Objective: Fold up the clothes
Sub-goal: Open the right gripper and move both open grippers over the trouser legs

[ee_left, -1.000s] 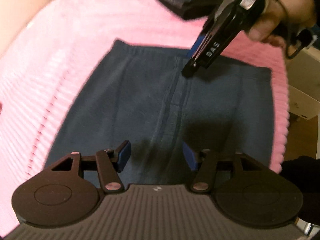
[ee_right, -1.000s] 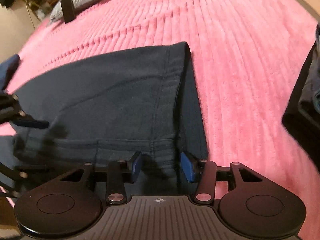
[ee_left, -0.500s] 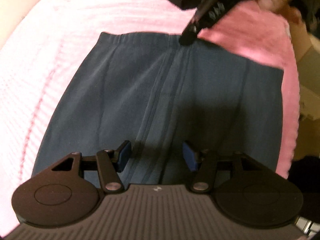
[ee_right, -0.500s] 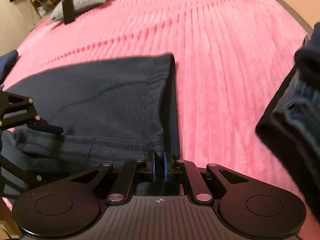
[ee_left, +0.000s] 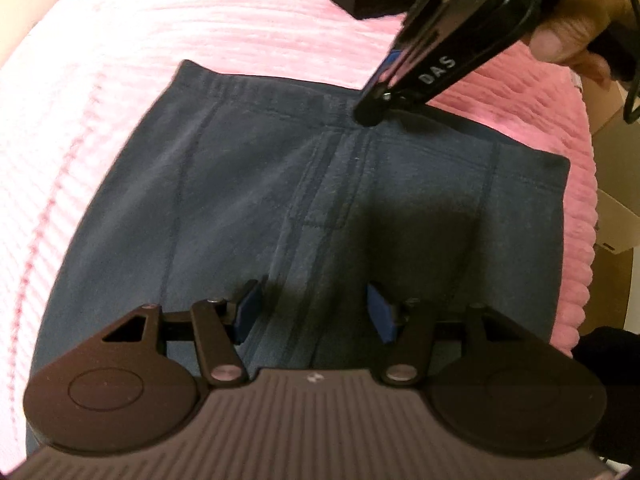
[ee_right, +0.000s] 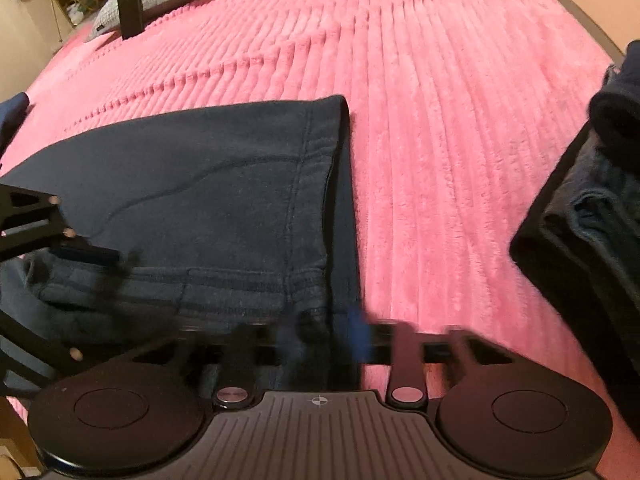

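Left wrist: left gripper [ee_left: 313, 307] jaws apart over navy pants [ee_left: 248, 200].

The folded garment [ee_right: 208, 200] lies on the blanket [ee_right: 440, 120], clothes stack [ee_right: 592, 240] to its right.

Both claws [ee_left: 312, 312] [ee_right: 324, 336] open, low.
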`<state>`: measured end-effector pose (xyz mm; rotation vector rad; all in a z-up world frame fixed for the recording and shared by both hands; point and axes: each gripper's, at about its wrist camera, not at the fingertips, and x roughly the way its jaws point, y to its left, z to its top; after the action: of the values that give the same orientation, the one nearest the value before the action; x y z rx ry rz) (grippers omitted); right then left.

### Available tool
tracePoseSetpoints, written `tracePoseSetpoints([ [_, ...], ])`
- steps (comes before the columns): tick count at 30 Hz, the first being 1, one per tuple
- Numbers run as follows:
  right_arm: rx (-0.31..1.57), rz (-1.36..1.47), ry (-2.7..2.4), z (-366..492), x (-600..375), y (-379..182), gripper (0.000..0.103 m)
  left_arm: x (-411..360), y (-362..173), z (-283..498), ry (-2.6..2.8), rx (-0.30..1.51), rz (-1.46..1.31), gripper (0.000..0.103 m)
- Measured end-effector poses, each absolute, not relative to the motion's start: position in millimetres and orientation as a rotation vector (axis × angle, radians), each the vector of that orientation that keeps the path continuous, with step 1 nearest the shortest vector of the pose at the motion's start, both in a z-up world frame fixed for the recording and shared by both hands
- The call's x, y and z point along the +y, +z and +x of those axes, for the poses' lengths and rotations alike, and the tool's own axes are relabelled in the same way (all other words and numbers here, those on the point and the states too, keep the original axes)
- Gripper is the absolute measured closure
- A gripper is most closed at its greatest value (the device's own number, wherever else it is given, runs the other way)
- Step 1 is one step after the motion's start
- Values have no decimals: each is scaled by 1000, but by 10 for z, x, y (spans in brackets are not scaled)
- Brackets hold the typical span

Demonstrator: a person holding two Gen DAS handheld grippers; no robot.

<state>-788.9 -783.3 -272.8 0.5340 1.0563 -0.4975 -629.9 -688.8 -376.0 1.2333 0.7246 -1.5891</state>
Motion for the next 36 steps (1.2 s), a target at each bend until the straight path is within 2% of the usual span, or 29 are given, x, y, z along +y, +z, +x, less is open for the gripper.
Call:
tracePoseSetpoints([
  [8, 1093, 521, -428, -7623, -7426, -2395, 56, -6178, -3236, -5839, -1382, 832, 1081, 49],
  [19, 1111, 424, -400, -7087, -6525, -1835, 56, -4547, -2680, -5029, -1074, 903, 959, 48],
  [21, 1128, 407, -418, -7040, -6344, -1754, 49, -4242, -2634, -4906, -1041, 913, 946, 48],
  [22, 1136, 399, -428, -7016, -6253, -1714, 30, -4089, -2603, -4850, -1030, 920, 945, 48],
  [23, 1144, 390, -437, -6992, -6162, -1673, 22, -3937, -2572, -4794, -1018, 926, 943, 47],
  [36, 1243, 375, -543, -6958, -5226, -1321, 22, -2442, -2275, -4361, -973, 941, 953, 42],
])
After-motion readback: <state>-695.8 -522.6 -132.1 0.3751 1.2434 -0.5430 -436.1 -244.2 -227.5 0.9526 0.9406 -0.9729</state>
